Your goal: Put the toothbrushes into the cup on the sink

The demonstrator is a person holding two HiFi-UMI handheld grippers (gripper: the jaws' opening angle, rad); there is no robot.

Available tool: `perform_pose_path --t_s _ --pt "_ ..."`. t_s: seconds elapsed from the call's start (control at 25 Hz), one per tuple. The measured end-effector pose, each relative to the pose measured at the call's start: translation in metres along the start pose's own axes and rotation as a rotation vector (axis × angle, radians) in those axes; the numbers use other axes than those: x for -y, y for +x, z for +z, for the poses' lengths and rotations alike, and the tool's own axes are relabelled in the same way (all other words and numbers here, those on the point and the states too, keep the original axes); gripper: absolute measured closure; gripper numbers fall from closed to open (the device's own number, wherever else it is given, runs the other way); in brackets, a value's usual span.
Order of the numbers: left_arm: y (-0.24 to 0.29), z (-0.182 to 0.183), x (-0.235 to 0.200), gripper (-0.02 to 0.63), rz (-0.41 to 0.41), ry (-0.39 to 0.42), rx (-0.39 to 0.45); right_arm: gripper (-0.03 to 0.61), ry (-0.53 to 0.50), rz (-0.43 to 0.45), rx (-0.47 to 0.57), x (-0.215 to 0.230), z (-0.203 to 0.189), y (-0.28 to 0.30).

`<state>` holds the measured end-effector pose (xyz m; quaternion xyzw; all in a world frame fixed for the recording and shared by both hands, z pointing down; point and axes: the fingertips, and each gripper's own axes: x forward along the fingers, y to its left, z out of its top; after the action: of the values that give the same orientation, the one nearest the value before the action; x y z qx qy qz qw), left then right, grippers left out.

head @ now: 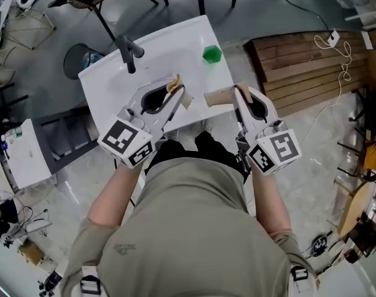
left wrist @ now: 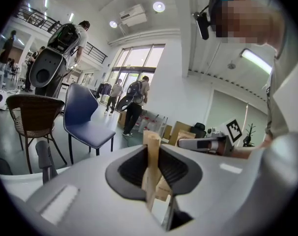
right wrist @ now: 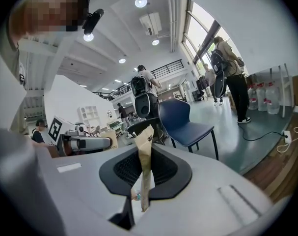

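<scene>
A flat tan paper toothbrush packet (left wrist: 151, 161) is pinched in the left claw (head: 177, 93), and a brown paper toothbrush packet with a serrated top edge (right wrist: 143, 151) is pinched in the right claw (head: 238, 94). Both are held over the near part of the white sink surface (head: 169, 48), on which a small green cup (head: 212, 54) is set towards the far right, apart from the black tap (head: 129, 52)

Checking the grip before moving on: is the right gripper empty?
No, the right gripper is shut on a tan paper packet standing between its jaws.
</scene>
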<state>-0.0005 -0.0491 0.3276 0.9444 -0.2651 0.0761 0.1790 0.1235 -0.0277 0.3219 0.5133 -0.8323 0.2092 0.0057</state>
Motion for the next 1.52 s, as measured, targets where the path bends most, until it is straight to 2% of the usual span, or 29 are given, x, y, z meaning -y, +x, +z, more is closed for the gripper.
perform_pose_path --t_s 0.64,1.52 --pt "0.034 0.001 -0.004 0.554 0.113 -0.031 0.026 0.551 -0.011 0.088 -0.04 0.044 0.007 0.015" --pt "0.042 0.026 -0.042 0.554 0.053 -0.018 0.041 0.551 -0.062 0.022 -0.014 0.042 0.038 0.061"
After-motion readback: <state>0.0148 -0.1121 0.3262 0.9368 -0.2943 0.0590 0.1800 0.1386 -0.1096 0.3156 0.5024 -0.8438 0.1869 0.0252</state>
